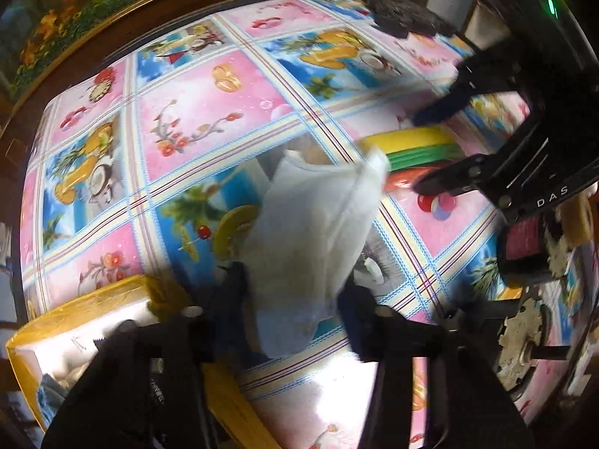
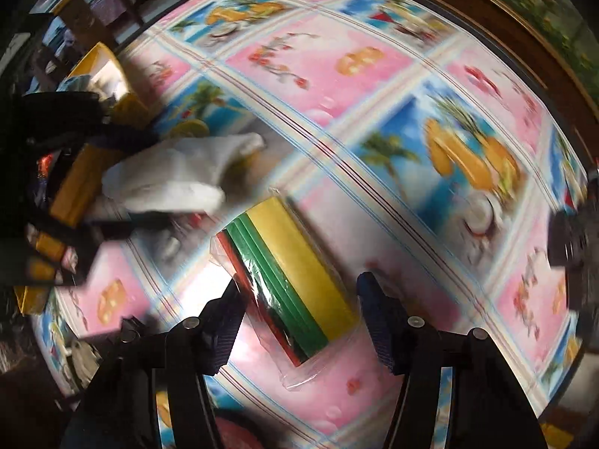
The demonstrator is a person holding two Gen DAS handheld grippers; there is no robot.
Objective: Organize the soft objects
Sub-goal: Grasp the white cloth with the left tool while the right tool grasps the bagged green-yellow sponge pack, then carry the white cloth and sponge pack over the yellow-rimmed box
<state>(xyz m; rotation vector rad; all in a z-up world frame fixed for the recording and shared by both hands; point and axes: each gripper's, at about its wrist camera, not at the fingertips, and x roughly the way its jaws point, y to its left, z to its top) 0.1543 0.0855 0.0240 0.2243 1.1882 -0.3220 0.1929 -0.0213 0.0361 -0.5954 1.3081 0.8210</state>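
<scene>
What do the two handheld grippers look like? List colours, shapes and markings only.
Both are black two-finger tools. The left gripper and right gripper carry angular black linkage arms with silver pivot pins and dark blue textured pads. The right one's body shows white "DAS" lettering and a green light.

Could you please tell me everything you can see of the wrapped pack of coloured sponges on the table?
The sponge pack is a flat rectangular stack of layers, yellow on top, green beneath, then red and dark ones, sealed in clear, crinkled plastic wrap that sticks out at the ends. It lies flat and diagonal on the patterned tablecloth, next to the white cloth. The right gripper straddles it, fingers on either side of the pack; motion blur hides whether they touch it.
</scene>
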